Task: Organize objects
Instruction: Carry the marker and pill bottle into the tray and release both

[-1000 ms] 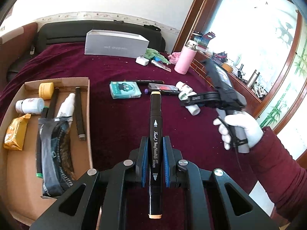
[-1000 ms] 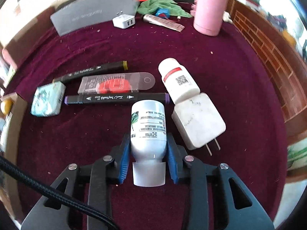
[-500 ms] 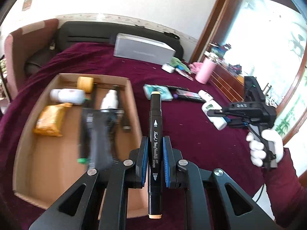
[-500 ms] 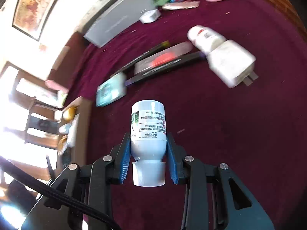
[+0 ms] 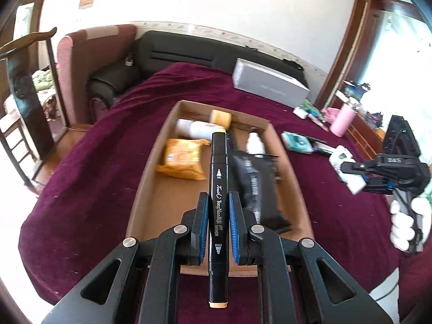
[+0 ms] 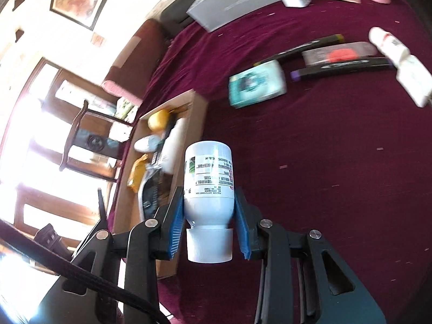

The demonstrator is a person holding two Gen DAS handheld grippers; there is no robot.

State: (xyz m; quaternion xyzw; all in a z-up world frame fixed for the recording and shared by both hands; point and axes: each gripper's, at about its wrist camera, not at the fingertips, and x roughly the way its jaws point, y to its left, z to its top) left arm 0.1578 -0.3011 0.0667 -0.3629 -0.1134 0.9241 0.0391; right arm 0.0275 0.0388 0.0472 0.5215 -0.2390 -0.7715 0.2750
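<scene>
My left gripper (image 5: 218, 210) is shut on a black art marker (image 5: 218, 178) with orange end caps, held lengthwise over the cardboard tray (image 5: 147, 172). In the tray lie a yellow packet (image 5: 183, 159), a white bottle (image 5: 193, 129), a yellow roll (image 5: 220, 118), a black pouch (image 5: 256, 186) and a small white dropper bottle (image 5: 255, 144). My right gripper (image 6: 209, 216) is shut on a white bottle (image 6: 208, 178), cap toward the camera, above the maroon cloth just right of the tray (image 6: 186, 145). The left wrist view shows that gripper (image 5: 351, 172) at the right, held by a white-gloved hand (image 5: 405, 224).
On the maroon cloth (image 6: 324, 162) to the right lie a teal packet (image 6: 256, 85), two dark markers (image 6: 340, 68), a clear case with a red part (image 6: 338, 54), another white bottle (image 6: 386, 41) and a white charger (image 6: 413, 78). A grey box (image 5: 270, 86) and pink flask (image 5: 343, 121) stand farther back.
Both grippers have swung left toward the tray. The left one now has the marker over the tray; the right one lifted its bottle away from the charger and markers.
</scene>
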